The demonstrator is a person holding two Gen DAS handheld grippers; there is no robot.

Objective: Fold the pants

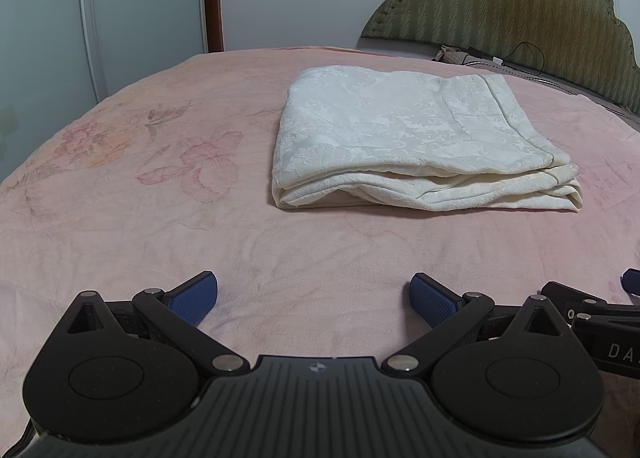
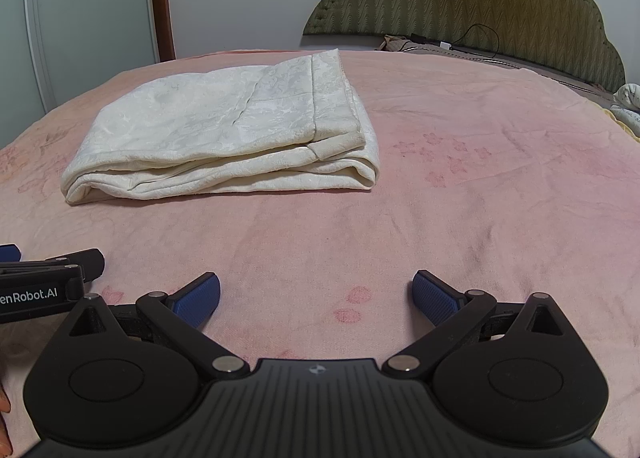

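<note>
Right now you are holding the left gripper [image 1: 314,300] and the right gripper [image 2: 316,300] side by side, low over the pink bedspread [image 1: 120,217], both with fingers spread wide and gripping nothing, probably because the work looks finished. Farther out, the cream pants [image 1: 400,129] are lying in a compact, layered stack in the middle of the bed, well apart from both tools, with the green headboard [image 1: 520,9] rising beyond.

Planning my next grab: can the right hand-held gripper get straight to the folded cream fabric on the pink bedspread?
Probably yes. The right hand-held gripper is open and holds nothing, and only bare pink floral bedspread lies between it and the folded cream patterned fabric, which sits ahead and to its left.
</note>
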